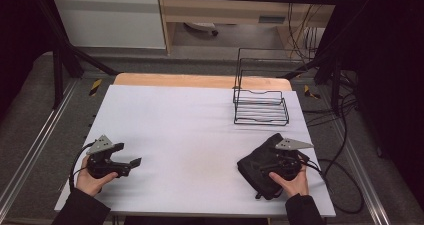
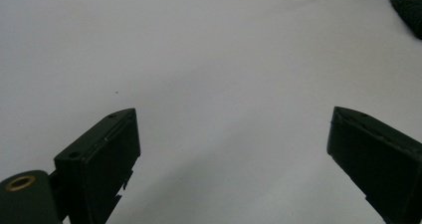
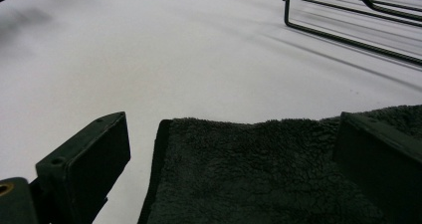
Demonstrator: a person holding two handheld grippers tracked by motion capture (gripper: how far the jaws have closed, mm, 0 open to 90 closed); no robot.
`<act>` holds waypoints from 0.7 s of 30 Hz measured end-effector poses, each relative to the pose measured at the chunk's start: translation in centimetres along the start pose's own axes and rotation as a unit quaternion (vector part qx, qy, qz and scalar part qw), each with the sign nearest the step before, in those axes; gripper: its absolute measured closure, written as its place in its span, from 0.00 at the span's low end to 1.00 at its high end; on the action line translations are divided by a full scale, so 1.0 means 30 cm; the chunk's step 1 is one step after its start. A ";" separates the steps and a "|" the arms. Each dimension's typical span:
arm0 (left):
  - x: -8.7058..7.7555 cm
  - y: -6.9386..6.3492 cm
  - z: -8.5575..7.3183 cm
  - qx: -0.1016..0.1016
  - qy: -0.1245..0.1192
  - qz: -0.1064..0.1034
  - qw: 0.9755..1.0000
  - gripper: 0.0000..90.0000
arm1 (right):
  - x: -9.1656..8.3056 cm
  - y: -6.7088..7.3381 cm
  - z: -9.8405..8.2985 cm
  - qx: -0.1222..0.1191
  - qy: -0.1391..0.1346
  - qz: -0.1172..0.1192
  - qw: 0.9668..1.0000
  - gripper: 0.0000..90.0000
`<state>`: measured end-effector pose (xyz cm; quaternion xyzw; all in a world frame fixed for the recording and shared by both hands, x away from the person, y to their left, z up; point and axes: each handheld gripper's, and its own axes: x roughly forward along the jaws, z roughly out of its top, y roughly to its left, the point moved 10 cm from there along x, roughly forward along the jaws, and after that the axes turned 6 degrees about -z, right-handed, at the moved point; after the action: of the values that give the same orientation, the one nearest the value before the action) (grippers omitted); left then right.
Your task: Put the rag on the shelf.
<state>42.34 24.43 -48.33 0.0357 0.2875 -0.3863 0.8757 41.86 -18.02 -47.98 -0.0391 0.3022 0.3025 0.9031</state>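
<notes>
right gripper jaws wide over dark towel, left gripper jaws wide, empty

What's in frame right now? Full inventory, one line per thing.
towel: 1, black, folded, near right of the table, under the right gripper
wire rack: 1, black, far right of the table
table: 1, white top with a wooden far edge
cart: 1, on wheels, pale wood, on the floor beyond the table
cables: several, black, on the floor at right
left gripper: 1, black, open, over bare table at near left
right gripper: 1, black, open, jaws either side of the towel
</notes>
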 end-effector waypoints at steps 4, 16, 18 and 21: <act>-0.002 0.004 0.000 -0.002 -0.001 0.002 1.000 0.08 | 0.011 0.021 0.008 -0.006 0.005 -0.007 1.000 0.05; 0.000 0.006 -0.001 -0.008 0.000 0.004 1.000 0.09 | 0.061 0.125 -0.020 -0.055 0.051 0.002 0.997 0.34; 0.002 0.003 -0.001 -0.006 0.001 0.003 1.000 0.09 | 0.073 0.130 -0.032 -0.062 0.061 -0.001 0.996 0.41; 0.003 0.003 -0.002 -0.006 0.003 0.003 1.000 0.09 | 0.084 0.134 -0.046 -0.066 0.072 0.000 0.995 0.47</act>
<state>42.42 24.45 -48.45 0.0326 0.2920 -0.3821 0.8762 40.44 -13.79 -50.09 -0.1203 0.3463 0.3177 0.8745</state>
